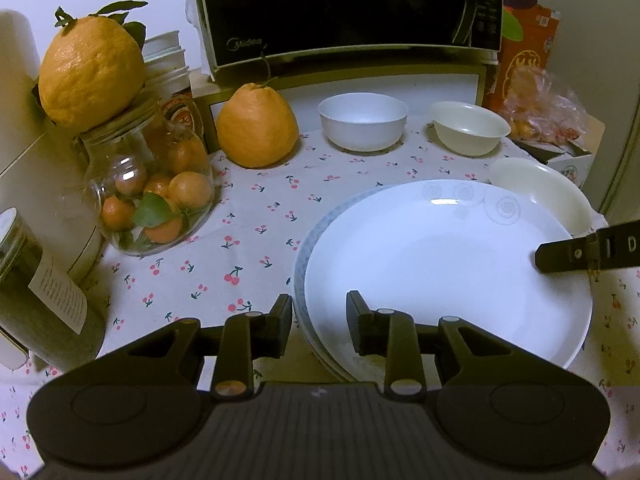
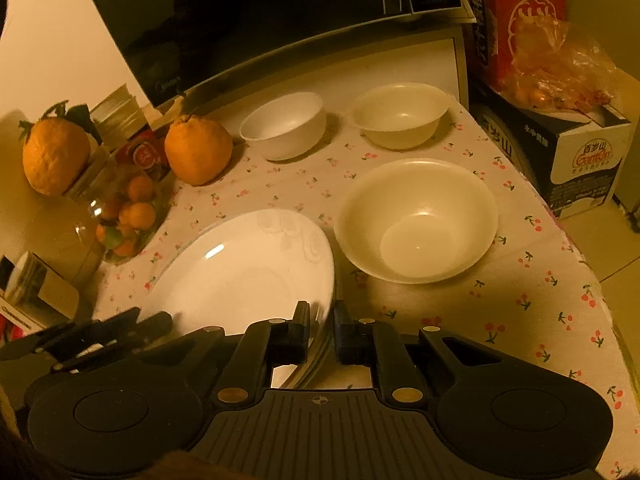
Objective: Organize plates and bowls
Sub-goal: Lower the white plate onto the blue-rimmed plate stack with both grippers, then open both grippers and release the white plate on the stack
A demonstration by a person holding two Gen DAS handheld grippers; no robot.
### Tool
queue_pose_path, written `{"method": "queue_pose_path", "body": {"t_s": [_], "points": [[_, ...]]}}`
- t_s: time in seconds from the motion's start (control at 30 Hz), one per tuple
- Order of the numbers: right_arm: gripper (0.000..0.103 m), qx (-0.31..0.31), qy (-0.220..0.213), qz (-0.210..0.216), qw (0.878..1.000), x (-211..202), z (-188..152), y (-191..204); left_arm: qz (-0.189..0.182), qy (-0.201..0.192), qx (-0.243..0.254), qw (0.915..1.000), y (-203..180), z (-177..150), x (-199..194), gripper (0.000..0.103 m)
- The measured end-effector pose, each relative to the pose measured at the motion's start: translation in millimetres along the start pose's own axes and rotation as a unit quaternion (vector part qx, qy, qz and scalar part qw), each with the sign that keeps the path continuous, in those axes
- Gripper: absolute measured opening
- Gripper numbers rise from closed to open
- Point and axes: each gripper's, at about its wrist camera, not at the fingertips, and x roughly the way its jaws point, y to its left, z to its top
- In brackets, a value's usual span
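Note:
A white plate (image 1: 440, 256) with a faint swirl pattern tops a small stack of plates on the cherry-print cloth. My left gripper (image 1: 318, 320) straddles the stack's near-left rim, its jaws apart and not pressing. My right gripper (image 2: 322, 328) is shut on the white plate's (image 2: 244, 268) right rim, and one of its fingers (image 1: 560, 256) reaches in over the plate. Beyond stand a white bowl (image 1: 362, 126), a small cream bowl (image 1: 468, 128) and a larger cream bowl (image 2: 416, 220) just right of the plates. The left gripper (image 2: 100, 336) shows dark at the plate's left.
A black microwave (image 1: 348, 8) stands at the back. Left are two large oranges (image 1: 256, 124), a glass jar (image 1: 156, 200) of small oranges and paper cups. Right are a red carton (image 2: 524, 16), bagged fruit, a dark box (image 2: 576, 156) and the table's edge.

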Motion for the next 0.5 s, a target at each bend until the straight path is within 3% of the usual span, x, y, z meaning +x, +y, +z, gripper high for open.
{"method": "queue_pose_path", "body": {"t_s": [0.2, 0.37, 0.5], "points": [[0.015, -0.062, -0.008, -0.028, 0.998, 1.6, -3.7, 15.8, 0.009, 0.003, 0.005, 0.9999, -0.9, 0.4, 0.2, 0.029], [0.015, -0.145, -0.015, -0.065, 0.987, 4.8, -12.5, 34.8, 0.014, 0.005, 0.004, 0.9999, 1.6, -0.3, 0.5, 0.03], [0.015, -0.157, -0.016, -0.07, 0.985, 5.2, -13.0, 36.6, 0.012, 0.006, 0.003, 0.9999, 1.2, -0.7, -0.2, 0.03]]}}
